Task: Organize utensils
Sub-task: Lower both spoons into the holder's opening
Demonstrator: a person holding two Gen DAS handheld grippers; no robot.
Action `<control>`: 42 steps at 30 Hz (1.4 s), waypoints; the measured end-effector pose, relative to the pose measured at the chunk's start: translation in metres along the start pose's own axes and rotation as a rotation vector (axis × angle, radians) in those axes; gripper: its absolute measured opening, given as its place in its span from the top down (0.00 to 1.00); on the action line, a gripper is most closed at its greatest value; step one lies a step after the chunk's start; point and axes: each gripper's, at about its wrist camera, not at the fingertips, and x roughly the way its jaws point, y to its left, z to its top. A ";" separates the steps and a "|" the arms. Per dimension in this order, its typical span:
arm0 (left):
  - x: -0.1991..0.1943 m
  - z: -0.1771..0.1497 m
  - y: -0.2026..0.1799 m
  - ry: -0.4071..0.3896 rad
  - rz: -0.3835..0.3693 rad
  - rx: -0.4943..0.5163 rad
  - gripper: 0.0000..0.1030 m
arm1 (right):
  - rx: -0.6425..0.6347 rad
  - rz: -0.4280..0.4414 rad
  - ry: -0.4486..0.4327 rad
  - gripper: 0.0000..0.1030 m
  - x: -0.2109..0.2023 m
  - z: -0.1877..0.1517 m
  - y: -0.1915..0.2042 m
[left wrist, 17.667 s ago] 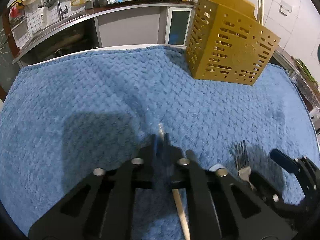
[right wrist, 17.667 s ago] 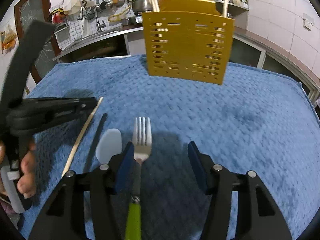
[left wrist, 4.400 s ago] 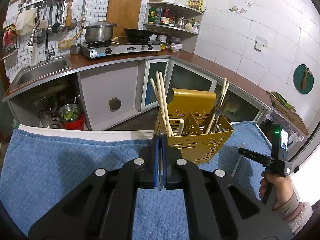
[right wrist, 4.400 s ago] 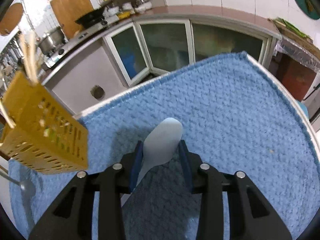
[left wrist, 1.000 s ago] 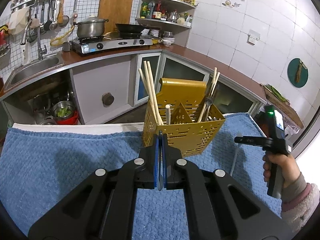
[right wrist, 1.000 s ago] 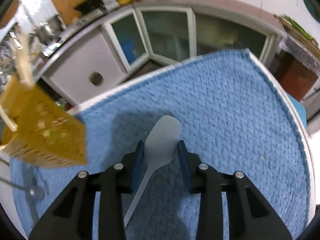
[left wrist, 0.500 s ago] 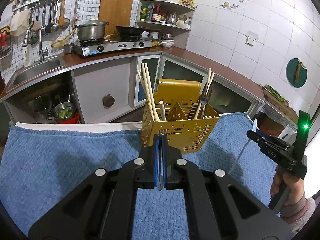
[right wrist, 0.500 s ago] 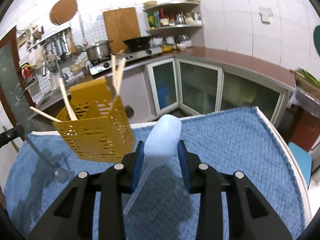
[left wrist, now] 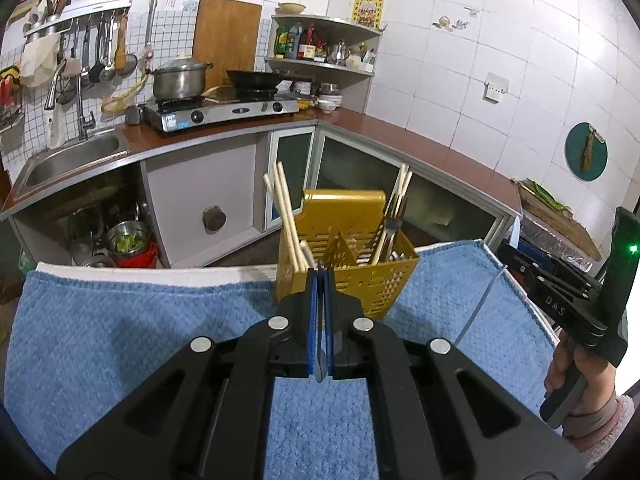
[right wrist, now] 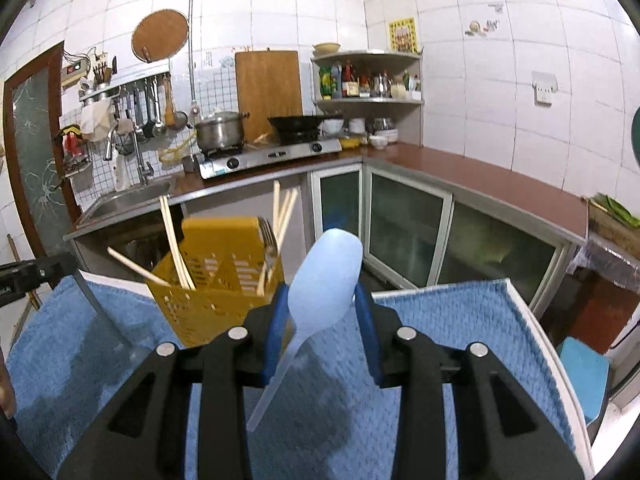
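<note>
Right gripper [right wrist: 322,320] risen, fingers part-open clamping pale spoon [right wrist: 320,280]; left gripper [left wrist: 320,312] fingers closed, seemingly pinching thin metal handle [left wrist: 320,366].

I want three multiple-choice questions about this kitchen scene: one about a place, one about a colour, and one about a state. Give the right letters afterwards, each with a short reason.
1. Where does the yellow utensil holder stand?
A. in the sink
B. on the stove
C. on the blue towel

2. What colour is the plastic spoon in the right gripper?
A. pale blue
B. red
C. black

3. How is the left gripper?
A. wide open and empty
B. shut on the metal spoon
C. shut on a pair of chopsticks

Answers:
1 C: the holder's base rests on the towel's far part.
2 A: the bowl between the pads is pale blue.
3 B: the pads meet on a thin metal handle, and the bowl hangs below in the right wrist view.
</note>
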 end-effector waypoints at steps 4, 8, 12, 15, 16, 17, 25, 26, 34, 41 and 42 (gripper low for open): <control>-0.007 0.016 -0.007 -0.030 -0.016 0.011 0.99 | -0.022 -0.001 -0.045 0.67 -0.007 0.023 0.006; -0.015 0.036 -0.013 -0.069 -0.026 0.015 0.99 | -0.043 -0.019 -0.103 0.67 -0.011 0.048 0.015; -0.016 0.057 -0.018 -0.101 -0.027 0.020 0.99 | -0.051 -0.033 -0.155 0.67 -0.003 0.070 0.023; -0.009 0.071 -0.023 -0.120 -0.011 0.037 0.99 | -0.048 -0.032 -0.187 0.67 0.007 0.081 0.026; -0.007 0.075 -0.024 -0.125 -0.006 0.044 0.99 | -0.051 -0.033 -0.193 0.67 0.010 0.084 0.028; -0.002 0.079 -0.025 -0.134 0.003 0.057 0.99 | -0.061 -0.037 -0.204 0.67 0.013 0.086 0.031; 0.052 0.083 -0.017 -0.124 0.049 0.093 0.99 | -0.136 -0.051 -0.247 0.67 0.045 0.075 0.042; 0.059 0.080 -0.016 -0.115 0.051 0.096 0.99 | -0.144 -0.047 -0.243 0.67 0.049 0.071 0.042; 0.098 0.049 -0.005 -0.038 0.050 0.094 0.97 | -0.220 0.015 -0.166 0.67 0.086 0.033 0.050; 0.107 0.035 0.006 -0.017 0.069 0.061 0.95 | -0.243 0.032 -0.093 0.67 0.112 0.004 0.052; 0.107 0.034 0.007 -0.014 0.070 0.058 0.95 | -0.247 0.033 -0.088 0.67 0.114 0.001 0.053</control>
